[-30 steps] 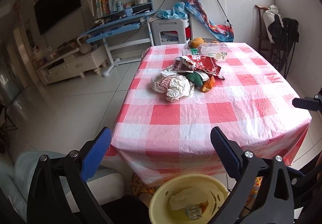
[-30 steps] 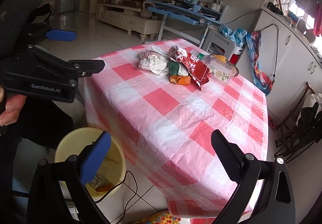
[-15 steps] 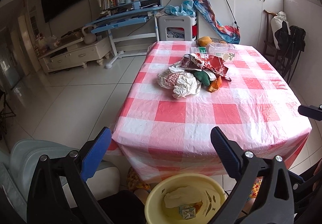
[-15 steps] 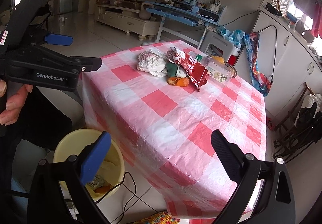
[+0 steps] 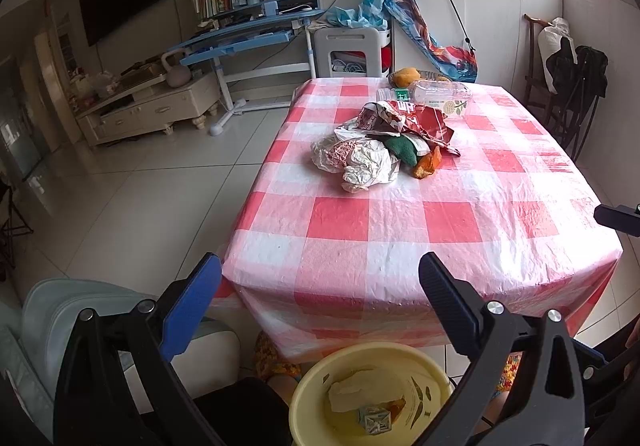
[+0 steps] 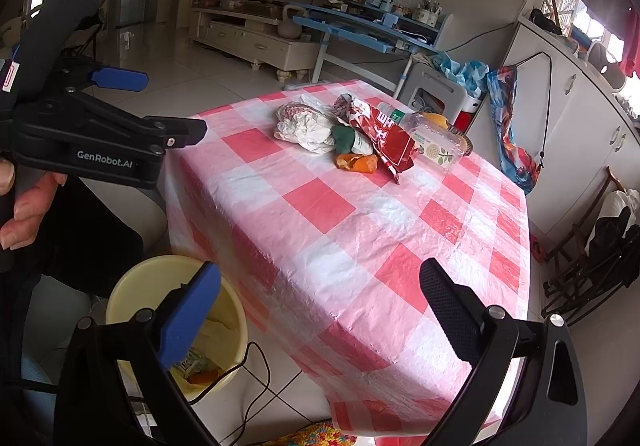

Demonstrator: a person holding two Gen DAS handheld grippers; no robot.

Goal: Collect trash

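Left wrist view: left gripper [image 5: 319, 278] has risen (jaws spread, empty), trash pile [image 5: 384, 141] mid-table, nearer than before. Right wrist view: right gripper [image 6: 320, 288] agape, empty; yellow bin [image 6: 132, 286] still below the table's edge.

Left gripper [image 5: 320, 286]: jaws spread wide, empty, pointing toward 12 o'clock.
Right gripper [image 6: 320, 294]: jaws spread wide, empty.
Hand [image 6: 24, 205]: grips the left gripper's handle at 9 o'clock.

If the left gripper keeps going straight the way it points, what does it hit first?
Probably the near edge of the tablecloth: the open left gripper frames it with nothing between. The trash pile lies farther on. Depth is uncertain.
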